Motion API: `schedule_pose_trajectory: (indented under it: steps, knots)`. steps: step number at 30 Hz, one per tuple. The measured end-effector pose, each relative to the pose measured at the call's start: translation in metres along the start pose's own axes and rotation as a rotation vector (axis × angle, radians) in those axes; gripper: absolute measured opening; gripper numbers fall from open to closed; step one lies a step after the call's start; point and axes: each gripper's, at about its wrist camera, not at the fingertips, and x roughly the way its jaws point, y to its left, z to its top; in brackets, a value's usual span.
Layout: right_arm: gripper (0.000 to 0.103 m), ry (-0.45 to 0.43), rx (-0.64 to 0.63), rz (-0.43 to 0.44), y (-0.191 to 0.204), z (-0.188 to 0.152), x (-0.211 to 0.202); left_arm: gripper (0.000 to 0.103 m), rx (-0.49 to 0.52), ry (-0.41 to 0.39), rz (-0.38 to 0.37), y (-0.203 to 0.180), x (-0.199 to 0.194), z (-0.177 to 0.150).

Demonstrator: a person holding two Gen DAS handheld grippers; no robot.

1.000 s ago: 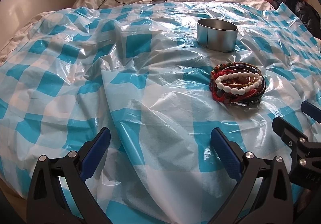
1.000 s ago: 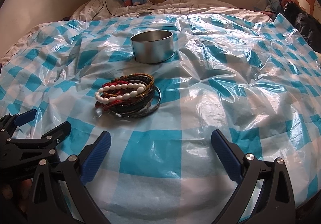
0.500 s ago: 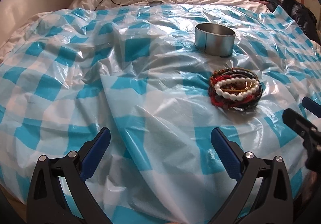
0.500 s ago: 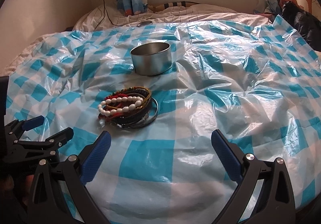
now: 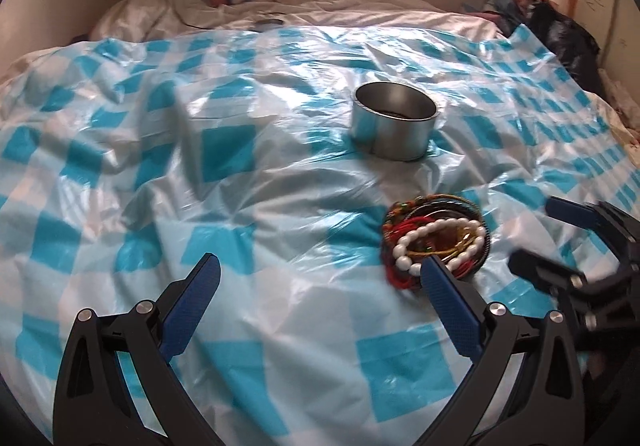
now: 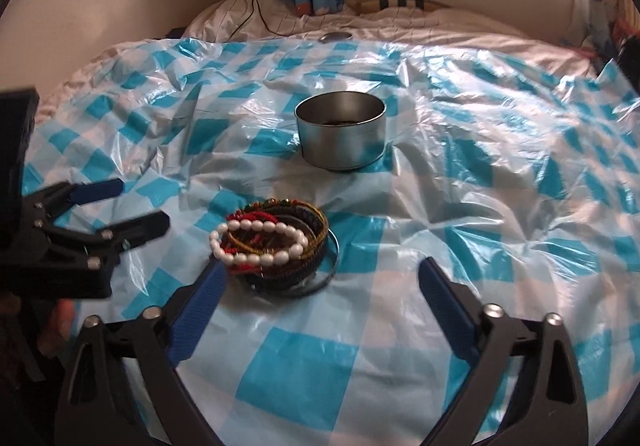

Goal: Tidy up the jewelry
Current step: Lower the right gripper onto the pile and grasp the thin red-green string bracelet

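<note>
A: Where's the jewelry?
B: Bracelet pile (image 6: 274, 244) lies on the blue-checked plastic sheet (image 6: 500, 206) over the bed, white bead bracelet (image 6: 256, 242) on top. Metal tin (image 6: 342, 136) stands farther back, apart from the pile, something dark inside, can't tell what.
A: Right gripper (image 6: 320, 290)?
B: Jaws wide, have just been closing a bit, nothing between them. Its left finger looks just beside the pile's near edge; contact unclear.
A: Left gripper (image 5: 316, 286)?
B: Wide open, holding nothing, over the sheet left of the pile. Its right fingertip overlaps the pile in the left wrist view.
</note>
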Motion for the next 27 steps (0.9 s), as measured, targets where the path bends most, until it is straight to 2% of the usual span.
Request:
schedule_pose_trajectory:
  steps: [3,6,11,14,17,22,23,25,27]
  knots:
    - [0.067,0.032,0.044,0.047,-0.017,0.015,0.010,0.097,-0.001,-0.003,-0.002,0.002,0.006,0.014]
    - [0.063,0.054,0.022,0.075,-0.023,0.026,0.019,0.097,-0.021,-0.003,-0.028,0.010,0.011,0.026]
    - [0.058,0.088,-0.015,0.109,-0.021,0.034,0.037,0.097,-0.067,0.025,-0.022,0.022,0.022,0.023]
    - [0.053,0.100,-0.043,0.112,-0.017,0.036,0.047,0.097,-0.042,0.042,0.026,0.022,0.028,0.021]
    - [0.041,0.108,-0.073,0.120,-0.011,0.039,0.054,0.097,-0.034,0.057,0.074,0.025,0.030,0.020]
    - [0.017,0.130,-0.109,0.120,-0.002,0.040,0.065,0.097,-0.010,0.036,0.066,0.020,0.022,0.020]
    - [0.017,0.132,-0.111,0.121,-0.002,0.040,0.066,0.097,0.003,0.035,0.076,0.018,0.022,0.019]
    - [0.007,0.120,-0.111,0.121,-0.002,0.040,0.064,0.097,0.021,0.036,0.085,0.015,0.022,0.018]
    - [0.002,0.101,-0.104,0.119,-0.003,0.042,0.061,0.097,0.032,0.036,0.086,0.012,0.021,0.018]
